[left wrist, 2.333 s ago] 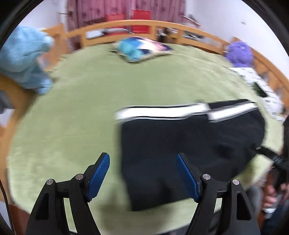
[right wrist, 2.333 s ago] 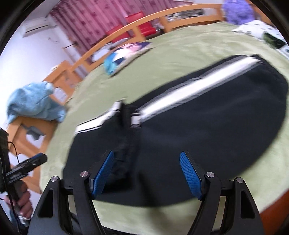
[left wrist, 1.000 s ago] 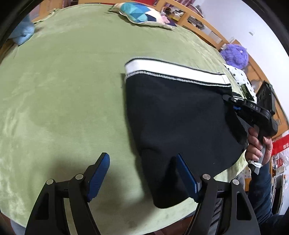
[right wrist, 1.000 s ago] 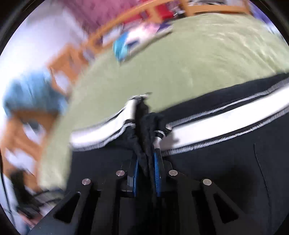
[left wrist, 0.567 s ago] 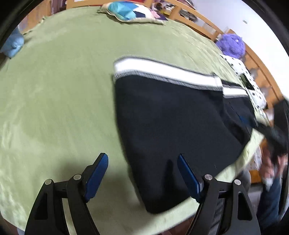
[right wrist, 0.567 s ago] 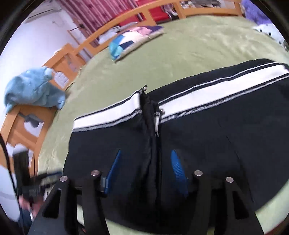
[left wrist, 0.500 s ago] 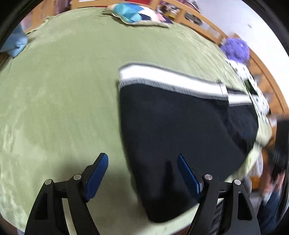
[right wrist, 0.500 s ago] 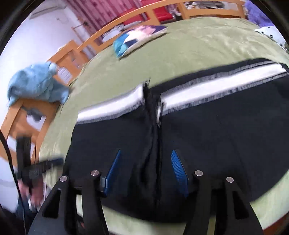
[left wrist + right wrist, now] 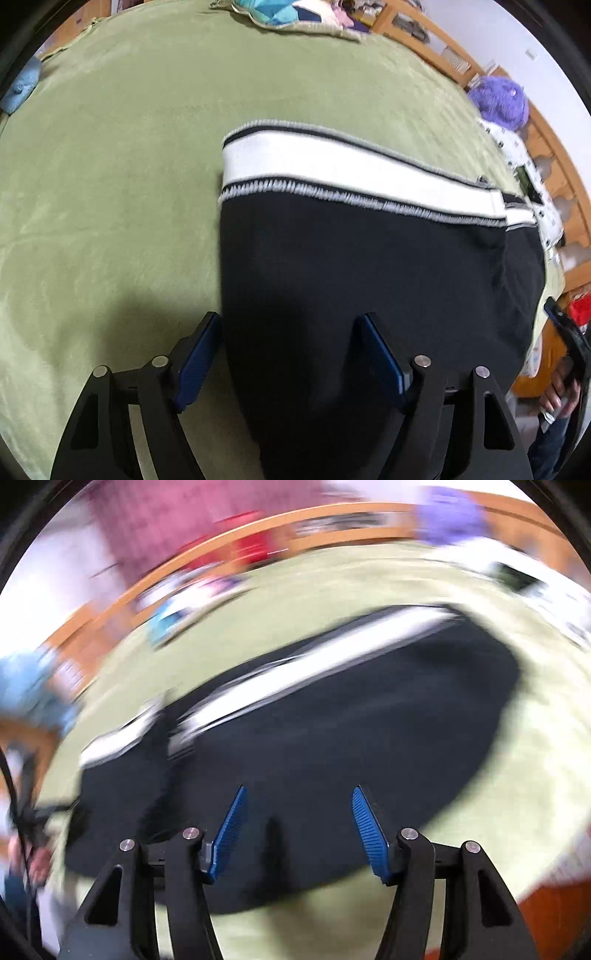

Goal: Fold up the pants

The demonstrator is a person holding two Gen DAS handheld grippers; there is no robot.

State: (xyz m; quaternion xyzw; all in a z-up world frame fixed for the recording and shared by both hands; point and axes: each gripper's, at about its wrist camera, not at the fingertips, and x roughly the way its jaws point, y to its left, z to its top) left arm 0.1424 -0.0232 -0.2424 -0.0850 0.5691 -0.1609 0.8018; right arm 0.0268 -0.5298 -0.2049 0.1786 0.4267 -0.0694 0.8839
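The black pants [image 9: 369, 266] lie flat on the green bed cover [image 9: 110, 184], filling the centre and the four o'clock side of the left wrist view. Their white waistband [image 9: 351, 170] runs from about ten o'clock of the garment toward three o'clock, edged with a black-and-white stitched line.

The left hand-held gripper [image 9: 288, 354] hangs over the pants' near left edge with its blue pads wide apart, and its jaws are closing. One pad sits just at the fabric's edge over the green cover, the other over black cloth (neither presses on anything, as far as the view shows).

The right hand-held gripper [image 9: 297, 827] shows in a heavily blurred view. Its jaws are opening, with the blue pads apart above the dark cloth and nothing pinched between them.

At twelve o'clock in the left wrist view a patterned cushion [image 9: 295, 14] lies at the far end of the bed. A purple plush object [image 9: 498, 99] sits at two o'clock by the wooden bed rail [image 9: 554, 155]. At four o'clock a person's hand [image 9: 557, 395] holds a black handle at the frame's edge.
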